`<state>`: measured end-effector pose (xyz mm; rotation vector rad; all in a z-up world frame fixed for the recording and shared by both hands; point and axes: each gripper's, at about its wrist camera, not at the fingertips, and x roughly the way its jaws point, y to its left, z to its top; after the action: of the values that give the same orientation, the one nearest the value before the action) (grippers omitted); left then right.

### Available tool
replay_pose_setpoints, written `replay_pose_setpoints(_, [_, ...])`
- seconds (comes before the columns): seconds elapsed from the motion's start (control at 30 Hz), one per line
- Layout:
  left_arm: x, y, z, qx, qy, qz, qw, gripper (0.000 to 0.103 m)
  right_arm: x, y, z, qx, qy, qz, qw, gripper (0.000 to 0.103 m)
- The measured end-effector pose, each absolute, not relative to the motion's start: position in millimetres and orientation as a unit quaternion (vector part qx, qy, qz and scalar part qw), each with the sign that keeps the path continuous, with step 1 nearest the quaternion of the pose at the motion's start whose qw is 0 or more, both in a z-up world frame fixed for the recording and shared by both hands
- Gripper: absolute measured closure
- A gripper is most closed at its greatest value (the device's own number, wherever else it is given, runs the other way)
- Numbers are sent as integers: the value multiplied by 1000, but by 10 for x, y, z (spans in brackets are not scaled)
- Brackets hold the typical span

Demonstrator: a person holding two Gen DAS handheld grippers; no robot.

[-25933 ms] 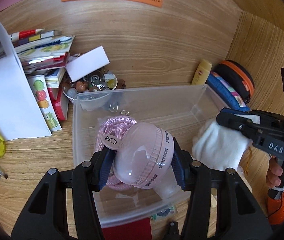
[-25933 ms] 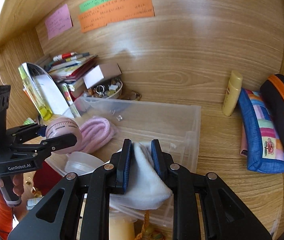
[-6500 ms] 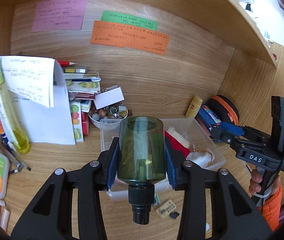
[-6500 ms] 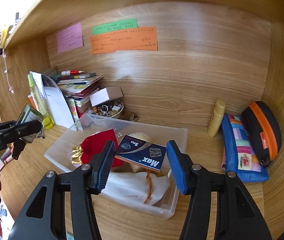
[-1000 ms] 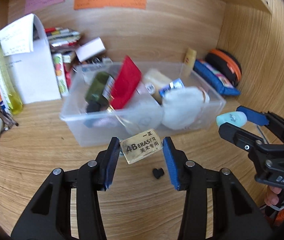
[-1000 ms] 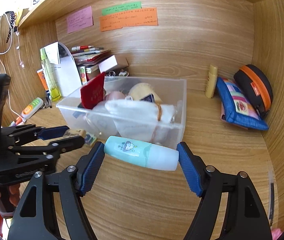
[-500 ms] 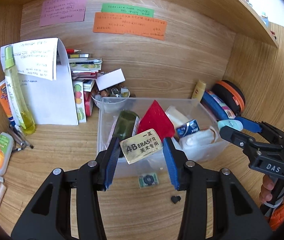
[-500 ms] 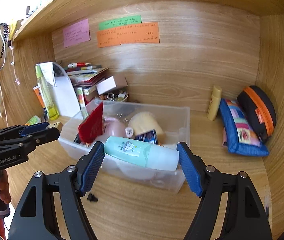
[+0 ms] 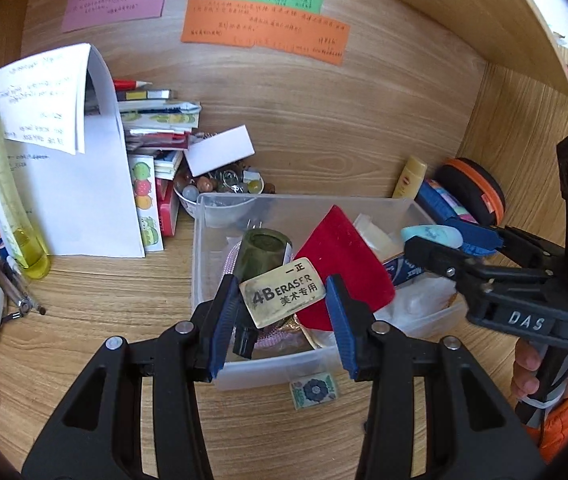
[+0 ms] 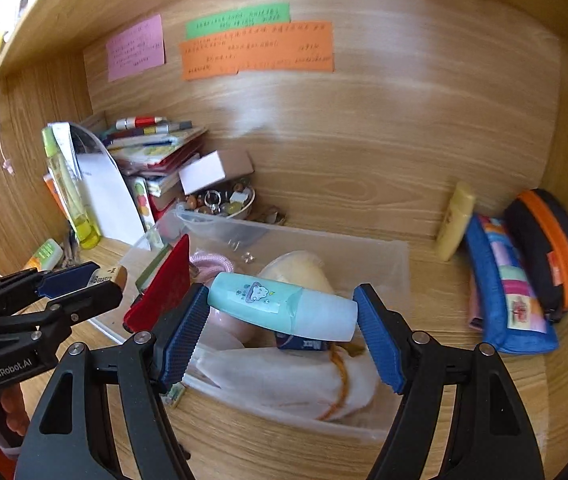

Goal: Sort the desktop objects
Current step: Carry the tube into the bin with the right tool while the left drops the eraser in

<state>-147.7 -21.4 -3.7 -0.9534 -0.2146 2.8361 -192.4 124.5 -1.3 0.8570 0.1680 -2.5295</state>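
Bin [image 9: 412, 204] mid-desk, book stack [image 9: 155, 140] behind-left, pouches [image 10: 516, 280] right, sticker [image 9: 314, 390] in front

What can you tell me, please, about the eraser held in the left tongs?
The eraser is a flat, rounded-corner block in a worn, yellowed wrapper printed "4B ERASER" with Chinese characters in black. It is clamped by its short ends between the blue pads of the left tongs, tilted with its right end higher, printed face toward the camera. It hangs above the near end of the clear plastic bin, touching only the pads.
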Motion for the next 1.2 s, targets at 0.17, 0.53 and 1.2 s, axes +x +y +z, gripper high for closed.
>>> replay_pose_setpoints(0.17, [-1564,-211,-112,-325,-66,940,75,59,-1998,1121,-149,322,82,-915,229,32])
replay_pose_setpoints(0.53, [-1674,-171,-222,-341,-56,935,78,59,-2085,1020,-334,336,106,-909,222,32])
replay_pose_setpoints(1.2, [-1342,-138,49,-310,-41,948,52,19,-1836,1097,-71,312,105,-916,228,21])
